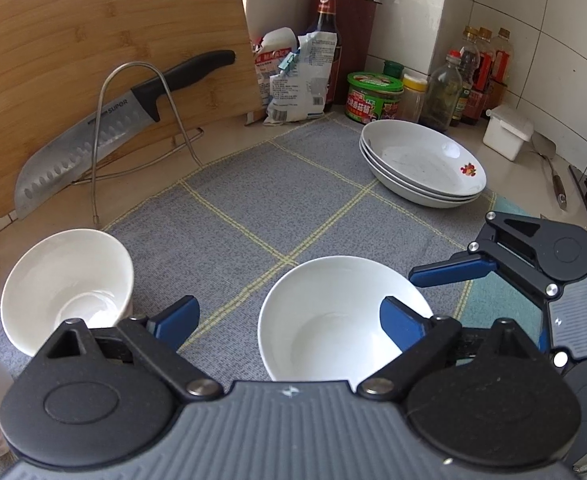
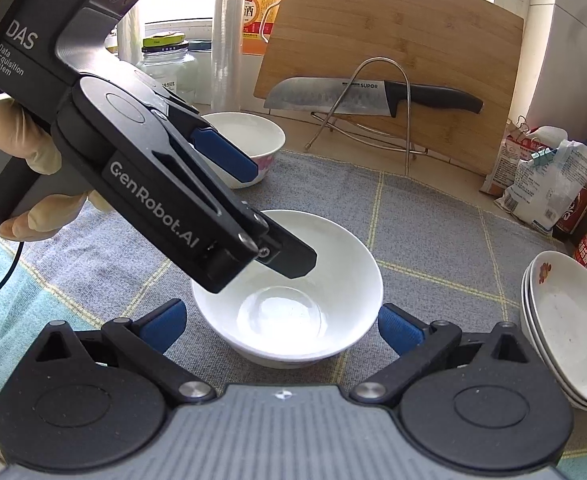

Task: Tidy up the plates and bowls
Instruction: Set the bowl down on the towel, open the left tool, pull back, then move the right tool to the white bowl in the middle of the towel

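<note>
Ahead, grey mat (image 1: 253, 200) lies bare beyond bowl (image 1: 325, 320).

The knife (image 2: 369, 96) leaning on the wire rack in front of the cutting board carries the brand "SUPOR" on its blade, readable in both wrist views. The left gripper (image 2: 253, 208), seen from the right wrist camera, bears "GenRobot.AI" in pale letters along its side, and its upper housing reads "DAS" with "Data Acquisition System" beneath. The green-lidded jar (image 1: 373, 98) and the printed packets (image 1: 293, 76) show Chinese characters, probably product labels, too small to read.
</note>
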`<state>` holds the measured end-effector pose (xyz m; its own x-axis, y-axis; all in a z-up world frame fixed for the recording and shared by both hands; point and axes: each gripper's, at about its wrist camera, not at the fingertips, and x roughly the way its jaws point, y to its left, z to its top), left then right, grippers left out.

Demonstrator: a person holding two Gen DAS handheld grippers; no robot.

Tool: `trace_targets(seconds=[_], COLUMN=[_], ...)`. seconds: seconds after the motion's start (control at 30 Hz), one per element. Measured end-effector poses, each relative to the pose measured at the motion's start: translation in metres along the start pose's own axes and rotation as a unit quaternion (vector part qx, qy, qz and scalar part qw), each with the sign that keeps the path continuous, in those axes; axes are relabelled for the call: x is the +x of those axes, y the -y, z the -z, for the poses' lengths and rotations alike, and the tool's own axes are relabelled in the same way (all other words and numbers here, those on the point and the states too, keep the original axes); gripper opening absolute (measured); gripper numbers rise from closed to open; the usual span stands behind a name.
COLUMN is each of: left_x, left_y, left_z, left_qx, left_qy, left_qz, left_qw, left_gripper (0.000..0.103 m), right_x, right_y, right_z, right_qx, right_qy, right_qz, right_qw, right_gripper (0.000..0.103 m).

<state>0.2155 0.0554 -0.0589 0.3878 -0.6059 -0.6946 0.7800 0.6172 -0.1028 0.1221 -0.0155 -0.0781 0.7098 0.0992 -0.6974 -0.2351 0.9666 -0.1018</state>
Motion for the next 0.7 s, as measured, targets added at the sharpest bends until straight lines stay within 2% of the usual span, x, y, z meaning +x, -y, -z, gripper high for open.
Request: trace_targets(seconds=[0.13, 0.43, 0.7], left_x=[-0.016, -0.051, -0.068], left_y=[-0.007, -0.022, -0.039], left_z=[0.005, 0.019, 0.039], left_qx=[-0.027, -0.068, -0.117], left_qy=[0.012, 0.042, 0.048], left_qz=[-0.014, -0.084, -0.104], left_qw=[0.9995, 0.9932, 0.9866], left_gripper=[0.097, 0.097, 0.098], right_x=[-0.002, -0.007, -0.013], right_y=[-0.002, -0.015, -0.020], right_z=[-0.001, -0.006, -0.016], right_qx=[-0.003, -0.014, -0.017], right_qy=[0.003, 0.010, 0.017], right_qz=[0.000, -0.009, -0.015], right_qw=[1.000, 1.000, 1.000], right_gripper=[0.103, 0.103, 0.103])
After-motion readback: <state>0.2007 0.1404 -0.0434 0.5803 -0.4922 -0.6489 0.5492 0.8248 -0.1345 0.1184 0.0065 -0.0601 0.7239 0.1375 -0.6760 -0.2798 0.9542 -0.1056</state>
